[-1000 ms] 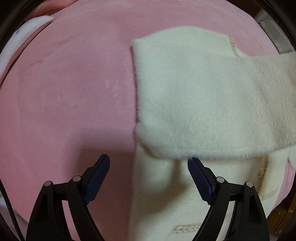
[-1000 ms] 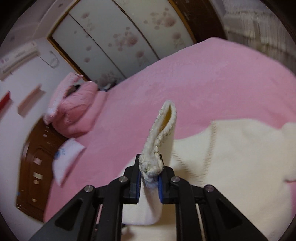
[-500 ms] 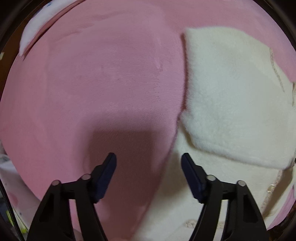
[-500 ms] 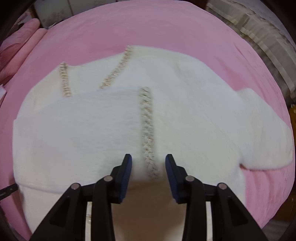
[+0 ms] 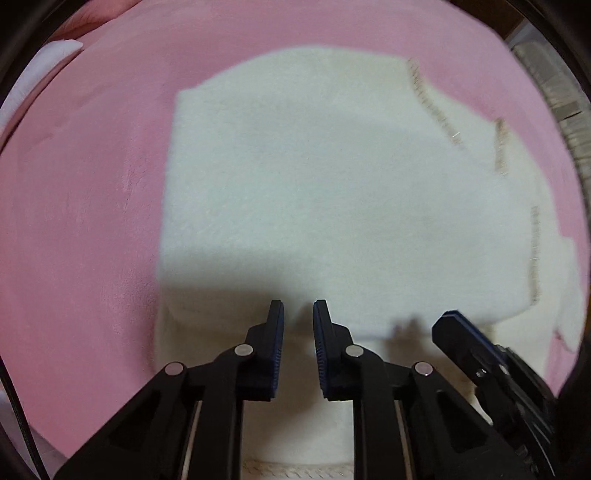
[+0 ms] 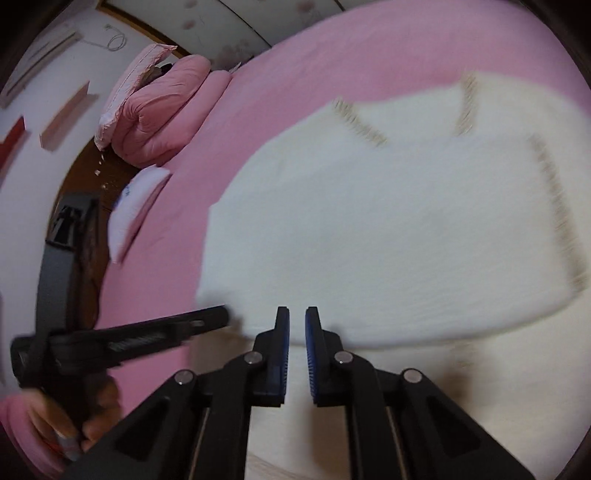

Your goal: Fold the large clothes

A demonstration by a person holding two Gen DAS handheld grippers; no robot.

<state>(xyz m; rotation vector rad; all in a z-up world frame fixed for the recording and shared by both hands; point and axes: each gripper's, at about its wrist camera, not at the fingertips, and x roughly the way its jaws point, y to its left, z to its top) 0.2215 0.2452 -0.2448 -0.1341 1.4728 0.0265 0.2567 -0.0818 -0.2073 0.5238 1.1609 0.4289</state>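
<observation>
A cream fleece garment (image 5: 314,184) with braided trim lies folded into a rough rectangle on the pink bed (image 5: 81,221). My left gripper (image 5: 298,314) points straight down over the garment's near folded edge. Its jaws are closing to a narrow slit, with nothing between them. My right gripper (image 6: 297,321) hovers tilted over the same near edge of the garment (image 6: 406,229), its jaws also closing on nothing. Each shows in the other's view: the right gripper (image 5: 461,332) low on the right, the left gripper (image 6: 218,317) low on the left, held by a hand (image 6: 59,417). Both views are motion-blurred.
Pink folded bedding (image 6: 159,110) and a white pillow (image 6: 136,210) lie at the far end of the bed (image 6: 295,74). Dark wooden furniture (image 6: 92,177) stands beyond them, and flowered wardrobe doors (image 6: 229,18) are behind. Pink bedspread surrounds the garment.
The right gripper let go of the braided edge it held up, swung down over the garment and closed again. The left gripper's wide jaws narrowed to a slit as it shifted over the garment.
</observation>
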